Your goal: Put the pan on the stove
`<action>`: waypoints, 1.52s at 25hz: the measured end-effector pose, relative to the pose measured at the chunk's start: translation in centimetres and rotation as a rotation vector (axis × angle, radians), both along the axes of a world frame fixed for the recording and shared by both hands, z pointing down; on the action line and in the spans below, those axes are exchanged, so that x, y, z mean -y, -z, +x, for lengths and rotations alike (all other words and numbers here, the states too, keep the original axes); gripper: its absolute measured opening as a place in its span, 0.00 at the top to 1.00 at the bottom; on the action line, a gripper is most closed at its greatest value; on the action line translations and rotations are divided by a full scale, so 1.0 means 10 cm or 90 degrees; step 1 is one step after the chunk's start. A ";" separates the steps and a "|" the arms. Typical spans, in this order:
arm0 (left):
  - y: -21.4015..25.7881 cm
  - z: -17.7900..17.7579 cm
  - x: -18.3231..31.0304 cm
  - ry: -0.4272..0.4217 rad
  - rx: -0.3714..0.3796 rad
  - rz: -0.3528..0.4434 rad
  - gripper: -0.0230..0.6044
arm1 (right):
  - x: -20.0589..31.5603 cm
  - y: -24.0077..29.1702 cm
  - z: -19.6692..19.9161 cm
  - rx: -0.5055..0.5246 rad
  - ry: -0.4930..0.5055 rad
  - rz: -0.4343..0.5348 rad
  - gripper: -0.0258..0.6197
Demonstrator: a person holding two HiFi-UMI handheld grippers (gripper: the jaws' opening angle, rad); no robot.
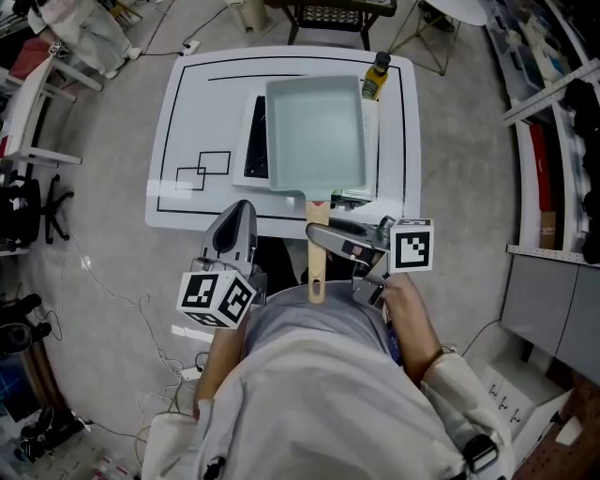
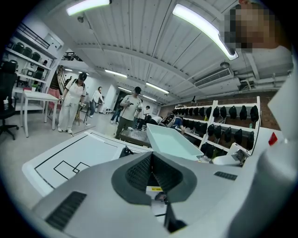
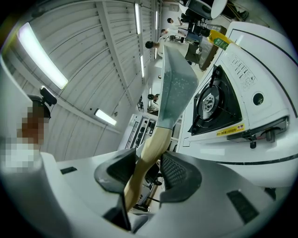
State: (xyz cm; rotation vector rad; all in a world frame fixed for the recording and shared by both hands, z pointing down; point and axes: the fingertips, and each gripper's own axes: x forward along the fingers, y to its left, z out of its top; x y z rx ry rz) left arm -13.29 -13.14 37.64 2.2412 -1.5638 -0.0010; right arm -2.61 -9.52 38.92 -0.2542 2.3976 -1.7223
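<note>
A rectangular pale green pan (image 1: 314, 131) with a wooden handle (image 1: 317, 272) hangs over the portable gas stove (image 1: 255, 150) on the white table (image 1: 187, 103), hiding most of the stove. My right gripper (image 1: 319, 236) is shut on the handle near the table's front edge. In the right gripper view the handle (image 3: 149, 148) runs between the pads, the pan (image 3: 177, 93) stands clear of the stove's burner (image 3: 216, 100). My left gripper (image 1: 239, 211) is left of the handle, shut and holding nothing; in its own view the left gripper (image 2: 151, 158) has its pads together, with the pan (image 2: 174, 144) ahead to the right.
A yellow bottle (image 1: 377, 75) stands at the table's back right corner, behind the stove. Black outlined squares (image 1: 204, 171) are drawn on the table's left half. A chair (image 1: 328, 14) stands beyond the table. Several people (image 2: 72, 100) stand in the background.
</note>
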 end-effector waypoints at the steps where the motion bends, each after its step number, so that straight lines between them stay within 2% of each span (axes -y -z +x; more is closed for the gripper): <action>1: -0.01 -0.01 0.02 -0.003 0.000 -0.001 0.95 | 0.01 -0.01 -0.01 -0.001 -0.002 -0.002 0.70; 6: 0.03 -0.08 0.07 -0.019 0.026 0.017 0.95 | 0.09 -0.06 -0.10 -0.014 -0.013 -0.009 0.70; 18: -0.12 -0.25 0.13 -0.038 0.026 -0.022 0.95 | 0.25 -0.10 -0.30 -0.005 -0.025 -0.024 0.70; 38: -0.21 -0.44 0.19 -0.030 0.015 -0.045 0.95 | 0.42 -0.20 -0.41 -0.003 -0.057 -0.049 0.70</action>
